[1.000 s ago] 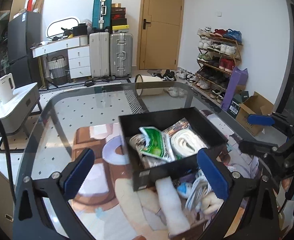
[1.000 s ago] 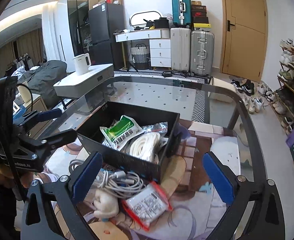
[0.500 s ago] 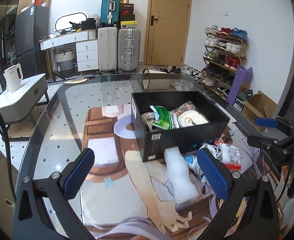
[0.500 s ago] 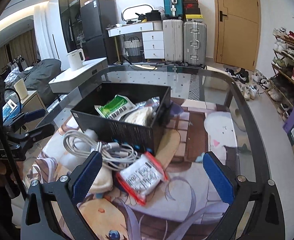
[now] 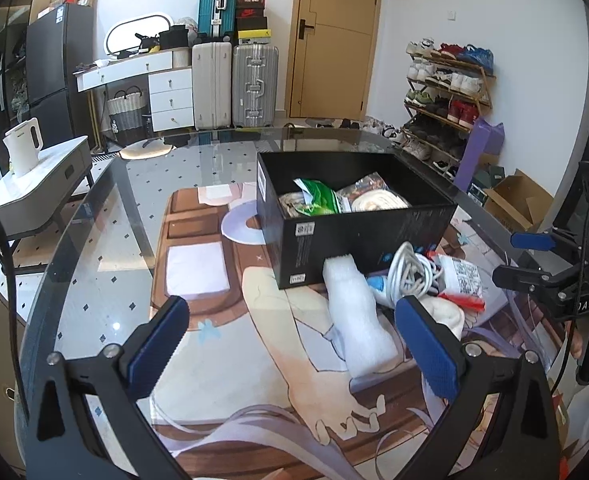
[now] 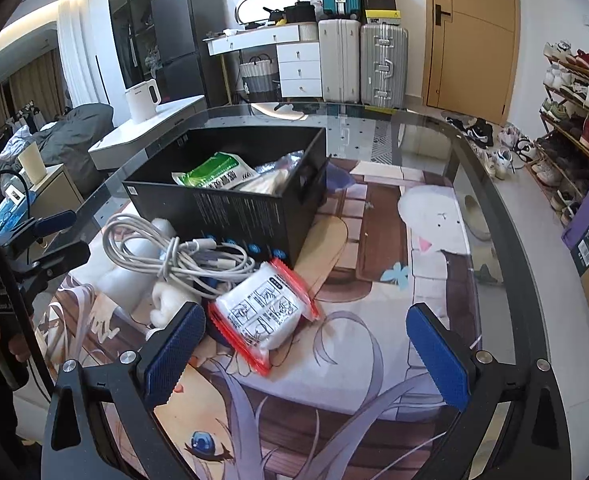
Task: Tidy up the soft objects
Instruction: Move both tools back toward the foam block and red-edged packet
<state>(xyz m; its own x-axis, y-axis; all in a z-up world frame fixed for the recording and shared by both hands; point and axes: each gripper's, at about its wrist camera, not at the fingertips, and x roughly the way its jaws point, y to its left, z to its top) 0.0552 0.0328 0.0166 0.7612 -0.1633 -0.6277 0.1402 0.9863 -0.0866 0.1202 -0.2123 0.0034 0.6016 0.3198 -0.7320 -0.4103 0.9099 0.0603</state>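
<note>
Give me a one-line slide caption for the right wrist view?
Open right gripper hovers above a red-edged pouch and cable bundle beside a black box.

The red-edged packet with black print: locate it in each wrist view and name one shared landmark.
Left wrist: red-edged packet lies right of centre, beside the white cable bundle.
Right wrist: the packet lies at lower centre, just ahead of the jaws.
Shared landmark: the black box just behind it.
</note>
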